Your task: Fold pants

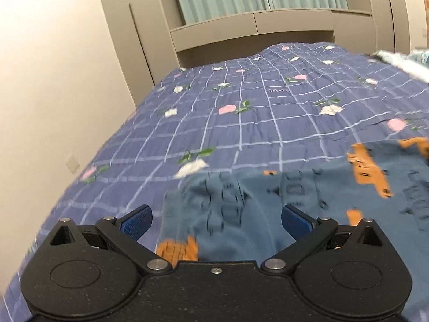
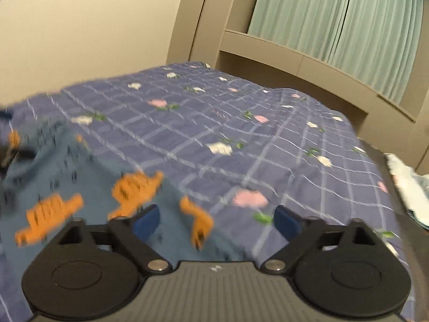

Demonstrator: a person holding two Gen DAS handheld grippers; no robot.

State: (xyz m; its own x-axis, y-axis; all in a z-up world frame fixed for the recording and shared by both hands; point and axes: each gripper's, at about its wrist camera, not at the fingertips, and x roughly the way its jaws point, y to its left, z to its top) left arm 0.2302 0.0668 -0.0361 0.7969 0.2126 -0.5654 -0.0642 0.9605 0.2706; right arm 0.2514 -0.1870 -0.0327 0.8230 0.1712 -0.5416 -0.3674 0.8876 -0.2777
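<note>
The pants (image 1: 303, 204) are blue with orange and dark vehicle prints and lie on the bed at its near side. My left gripper (image 1: 216, 221) is open just above their left part, with cloth showing between the blue pads (image 1: 136, 222). In the right wrist view the pants (image 2: 88, 187) fill the lower left. My right gripper (image 2: 217, 221) is open over their right edge, its left pad (image 2: 147, 221) above the cloth and its right pad (image 2: 288, 225) above the bedspread. Both views are blurred by motion.
The bed has a purple-blue checked bedspread (image 1: 254, 112) with pink and white flowers. A beige wall (image 1: 53, 80) runs along its left side. Beige cabinets (image 1: 252, 26) and green curtains (image 2: 335, 18) stand behind the bed. A pale bundle of cloth (image 2: 407, 187) lies at the right edge.
</note>
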